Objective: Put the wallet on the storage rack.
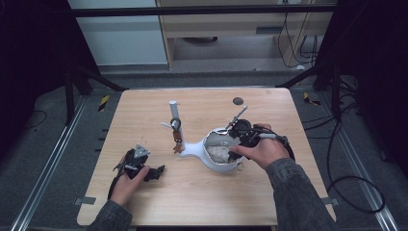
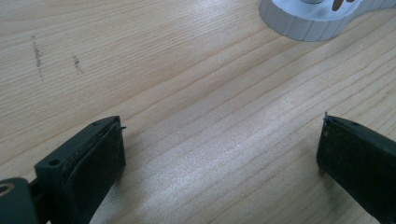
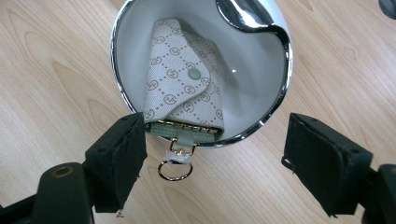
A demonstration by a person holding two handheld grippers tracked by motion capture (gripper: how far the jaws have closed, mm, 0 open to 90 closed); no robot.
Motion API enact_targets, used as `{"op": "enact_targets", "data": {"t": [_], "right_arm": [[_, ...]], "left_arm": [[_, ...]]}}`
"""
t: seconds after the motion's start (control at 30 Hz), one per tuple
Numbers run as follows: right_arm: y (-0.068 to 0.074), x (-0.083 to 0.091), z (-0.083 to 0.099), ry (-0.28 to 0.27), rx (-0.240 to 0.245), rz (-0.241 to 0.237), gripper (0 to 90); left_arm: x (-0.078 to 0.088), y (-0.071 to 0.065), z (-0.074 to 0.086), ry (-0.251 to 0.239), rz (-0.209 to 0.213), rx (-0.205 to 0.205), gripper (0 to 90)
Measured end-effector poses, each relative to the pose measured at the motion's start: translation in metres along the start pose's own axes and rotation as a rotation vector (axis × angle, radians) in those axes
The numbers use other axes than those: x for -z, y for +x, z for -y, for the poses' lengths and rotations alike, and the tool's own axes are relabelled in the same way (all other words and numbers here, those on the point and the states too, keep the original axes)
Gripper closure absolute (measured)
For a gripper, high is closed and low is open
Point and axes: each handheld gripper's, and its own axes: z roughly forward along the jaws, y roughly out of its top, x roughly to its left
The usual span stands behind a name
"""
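Note:
A white bowl with a chrome rim (image 3: 114, 60) holds a beige patterned key pouch (image 3: 182, 88) with green trim. The pouch's gold ring (image 3: 175, 169) hangs over the near rim onto the wood. My right gripper (image 3: 217, 140) hovers open just above that rim, one jaw at each side of the pouch's lower end. In the high view this gripper (image 1: 239, 134) is over the bowl (image 1: 216, 166), which joins a white post (image 1: 173, 115) with keys (image 1: 177, 135) hanging on it. My left gripper (image 1: 156, 172) rests open and empty at the front left (image 2: 224, 135).
A white ribbed round base (image 2: 303, 23) lies ahead of the left gripper. A small dark disc (image 1: 237, 101) sits near the table's far edge. A curved chrome piece (image 3: 243, 14) crosses the bowl's far rim. Bare wood (image 1: 202, 202) stretches along the front.

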Motion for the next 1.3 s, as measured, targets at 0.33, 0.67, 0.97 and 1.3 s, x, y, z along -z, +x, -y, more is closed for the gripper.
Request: {"op": "enact_targets", "data": {"t": [0.33,0.67,0.97,1.3], "right_arm": [[-0.003,0.005,0.008,-0.077,-0.003,-0.002,12.0],[-0.010,0.010,0.021,-0.114,-0.015,0.031,8.8],[-0.019,0.017,0.034,-0.172,-0.044,0.063,6.5],[-0.027,0.019,0.046,-0.219,-0.090,0.073,5.3]], "left_arm": [[0.000,0.000,0.000,0.000,0.001,-0.001,0.4],[0.000,0.000,0.000,0.000,0.001,-0.001,0.3],[0.000,0.000,0.000,0.000,0.002,0.001,0.3],[0.000,0.000,0.000,0.003,0.002,-0.002,0.1]]}}
